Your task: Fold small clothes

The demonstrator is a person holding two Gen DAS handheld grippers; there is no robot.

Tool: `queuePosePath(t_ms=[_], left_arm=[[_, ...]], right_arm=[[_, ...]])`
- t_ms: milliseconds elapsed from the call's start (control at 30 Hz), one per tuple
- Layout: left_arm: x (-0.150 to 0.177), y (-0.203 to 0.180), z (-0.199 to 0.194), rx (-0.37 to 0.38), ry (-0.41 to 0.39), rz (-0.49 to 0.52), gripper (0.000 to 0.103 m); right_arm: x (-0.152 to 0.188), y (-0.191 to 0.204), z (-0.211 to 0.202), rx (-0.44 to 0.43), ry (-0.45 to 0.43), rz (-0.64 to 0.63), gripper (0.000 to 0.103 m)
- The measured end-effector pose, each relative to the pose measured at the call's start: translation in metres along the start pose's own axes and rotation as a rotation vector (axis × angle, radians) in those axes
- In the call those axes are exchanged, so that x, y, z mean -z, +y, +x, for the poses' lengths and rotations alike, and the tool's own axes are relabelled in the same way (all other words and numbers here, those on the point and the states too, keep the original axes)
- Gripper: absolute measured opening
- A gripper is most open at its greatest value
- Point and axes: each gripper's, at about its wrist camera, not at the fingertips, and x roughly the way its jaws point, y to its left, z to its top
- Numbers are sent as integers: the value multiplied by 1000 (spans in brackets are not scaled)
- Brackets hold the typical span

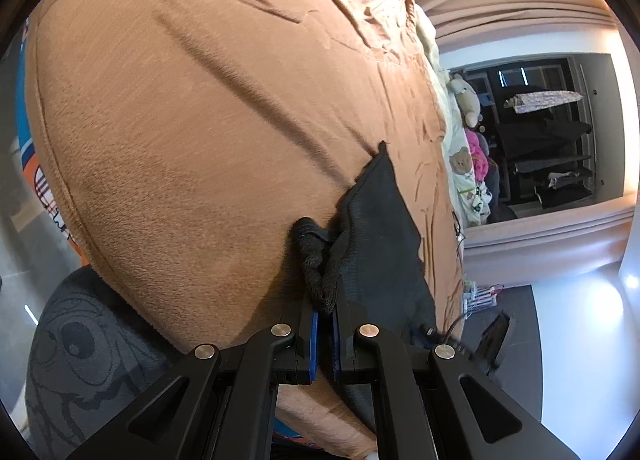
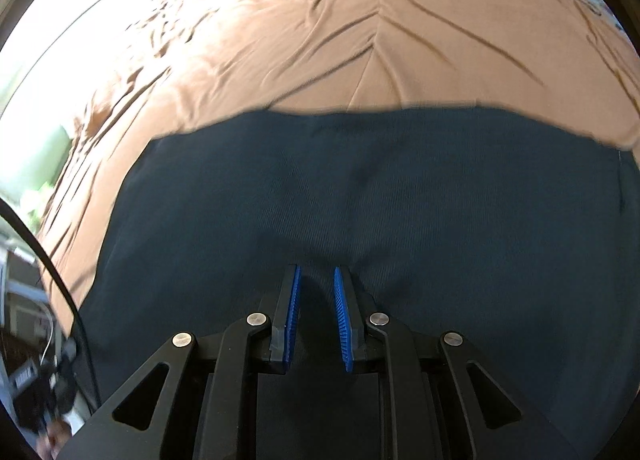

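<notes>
Left black two-finger gripper (image 1: 324, 296): clenching on a bunched knit edge of the small dark charcoal cloth garment (image 1: 380, 236), which is hanging partly lifted over the rust-brown wrinkled bedspread (image 1: 192, 107). Right black gripper with blue ribbed pads (image 2: 316, 272): jaws standing parted, gripping nothing, hovering close over the same garment (image 2: 360, 187), which is lying spread flat on the bedspread (image 2: 320, 39).
</notes>
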Motion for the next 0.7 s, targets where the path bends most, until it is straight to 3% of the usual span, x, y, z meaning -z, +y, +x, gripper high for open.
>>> queuePosePath(t_ms=[333, 700], left_arm=[[-1, -40, -7, 44, -9, 85, 5], [7, -112, -6, 124, 17, 231, 5]], right_arm=[[81, 6, -30, -67, -17, -17, 14], [126, -2, -50, -158, -25, 5, 14]])
